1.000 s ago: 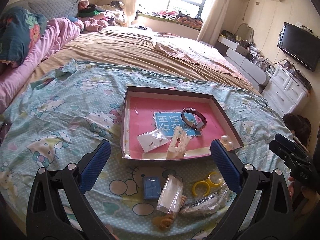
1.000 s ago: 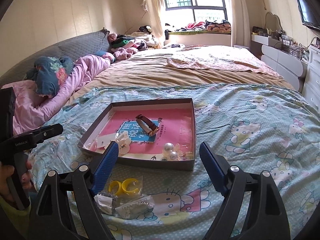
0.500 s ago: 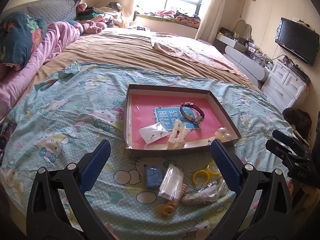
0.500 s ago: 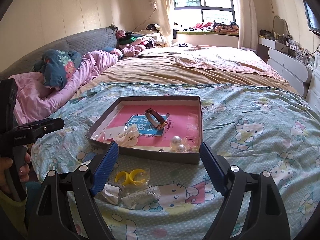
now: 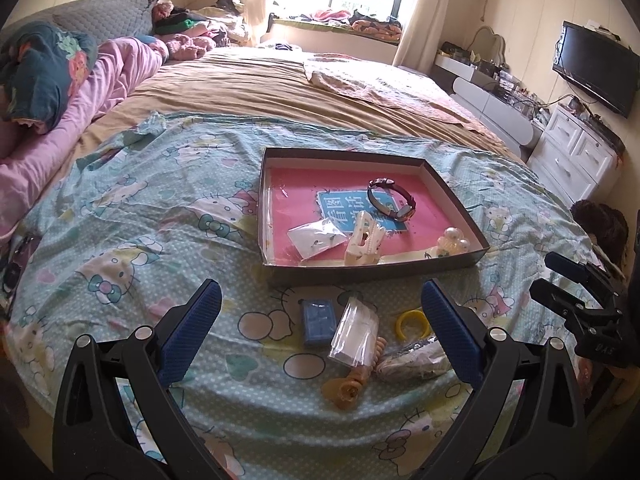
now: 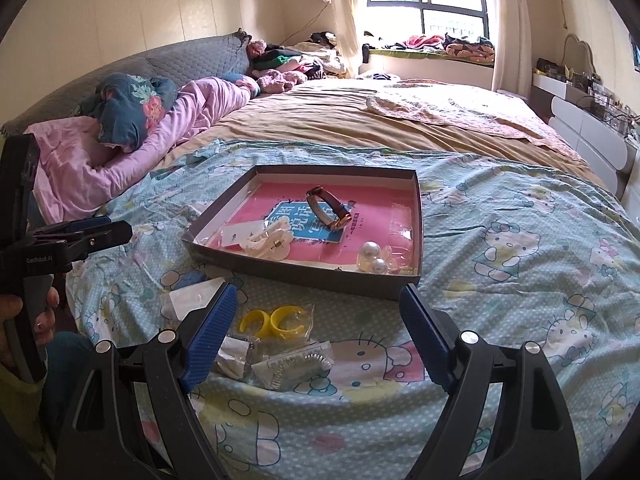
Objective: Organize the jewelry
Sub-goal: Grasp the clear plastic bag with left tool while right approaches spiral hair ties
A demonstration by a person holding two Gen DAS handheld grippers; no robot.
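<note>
- Right now both tools hover empty above the bed: the left hand-held gripper (image 5: 320,320) has its jaws spread wide with nothing between them, and the right hand-held gripper (image 6: 318,320) likewise stands open.
- Loose jewelry lies on the cartoon-print sheet (image 5: 120,220) just in front of the shallow box (image 5: 460,200): a blue case (image 5: 317,322), a clear bag (image 5: 354,336), a tan hair claw (image 5: 352,384), yellow rings (image 6: 276,320) and a silvery packet (image 6: 292,364).
- Already inside the box are a watch (image 5: 392,198), a cream hair claw (image 5: 364,242), a small white bag (image 5: 316,236) and pearls (image 6: 372,258).
- Handling, as I judge it: everything is light. The bags are slick and floppy, so pinch an edge; the blue case looks stiff, so grip across its short sides; the claws are brittle, so squeeze gently.
- Only the left view shows the blue case whole and the tan claw; the right view shows both yellow rings and the silvery packet clearly, which the left tool's finger partly hides.
</note>
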